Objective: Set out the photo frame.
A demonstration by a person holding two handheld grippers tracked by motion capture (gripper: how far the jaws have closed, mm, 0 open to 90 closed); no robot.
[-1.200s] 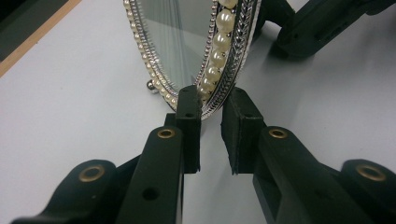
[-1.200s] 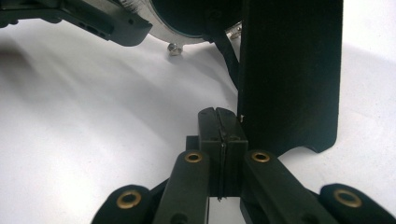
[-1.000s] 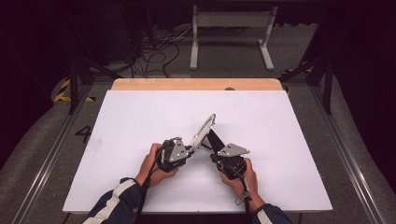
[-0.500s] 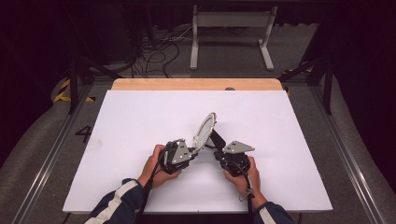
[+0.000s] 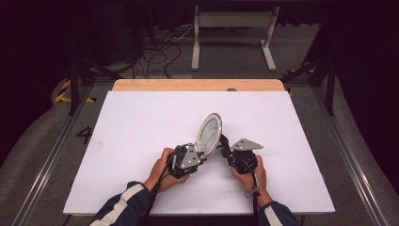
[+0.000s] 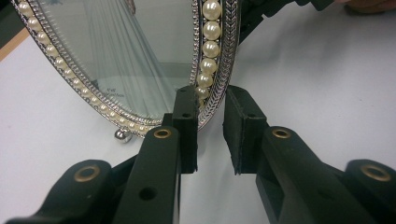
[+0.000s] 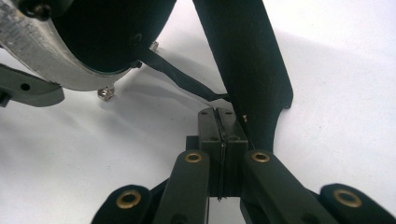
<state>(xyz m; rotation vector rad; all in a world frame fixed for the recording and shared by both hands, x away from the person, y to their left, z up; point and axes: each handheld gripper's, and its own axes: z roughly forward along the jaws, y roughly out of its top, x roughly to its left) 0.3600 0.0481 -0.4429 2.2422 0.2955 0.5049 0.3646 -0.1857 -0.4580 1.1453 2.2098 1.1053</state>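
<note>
Pearl-rimmed, the oval frame (image 5: 210, 133) stood tilted mid-table; the left gripper (image 6: 209, 122) straddled its rim, jaws slack, while the right gripper (image 7: 222, 122) sat clenched beside the black back stand (image 7: 247, 65). Unpinched, the frame risked toppling if either gripper nudged it

A white counter (image 5: 141, 127) with a bare wooden strip (image 5: 197, 85) along its far edge stands on a grey floor (image 5: 42, 141). Beyond it the room is dark, with a tangle of cables (image 5: 155, 52) at far left and a pale metal frame (image 5: 233, 33) standing behind. Yellow-black tape (image 5: 63, 92) marks the floor at left, near a painted number four (image 5: 84, 135).
</note>
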